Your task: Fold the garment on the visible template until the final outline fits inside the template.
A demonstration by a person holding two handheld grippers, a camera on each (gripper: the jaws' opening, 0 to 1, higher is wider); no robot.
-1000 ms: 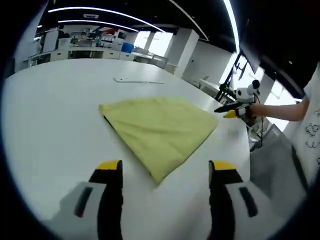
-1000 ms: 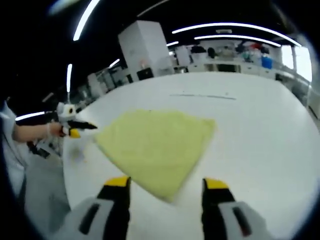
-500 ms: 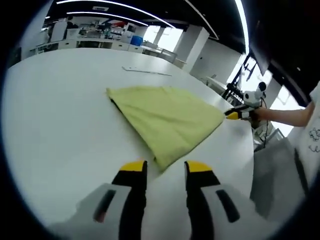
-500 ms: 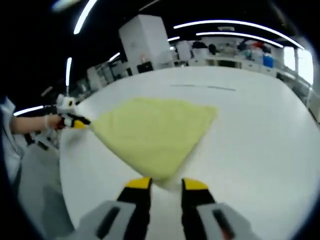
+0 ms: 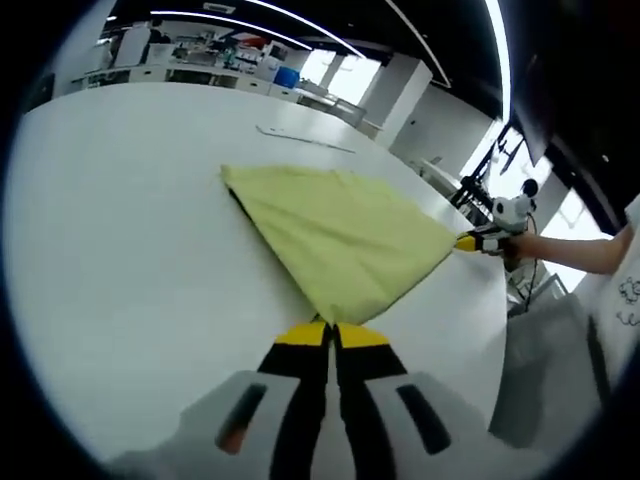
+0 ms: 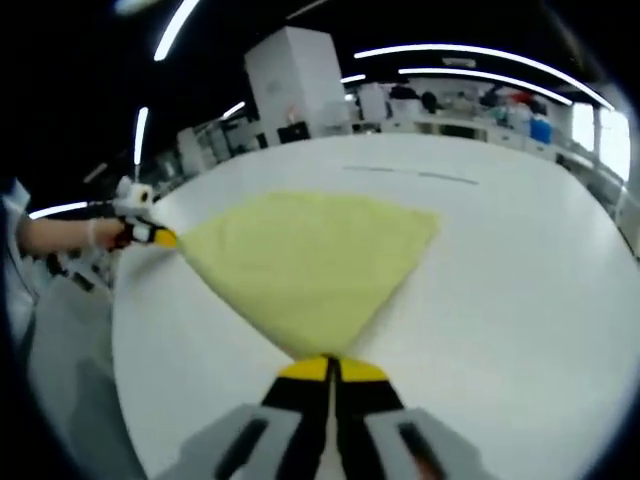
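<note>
We see the yellow garment (image 5: 335, 230) lying folded and flat on the white table (image 5: 110, 250), with bare tabletop open on every side of it. Our left gripper (image 5: 331, 335) has its jaws pressed together on the garment's near corner, and our right gripper (image 6: 330, 369) is likewise clamped on another corner. A thin line (image 5: 305, 142) marks the table beyond the cloth, well apart from it.

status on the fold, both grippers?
Left hand-held gripper shut on yellow garment corner. Right hand-held gripper shut on another corner. Garment flat on white table. Nothing in the way.
</note>
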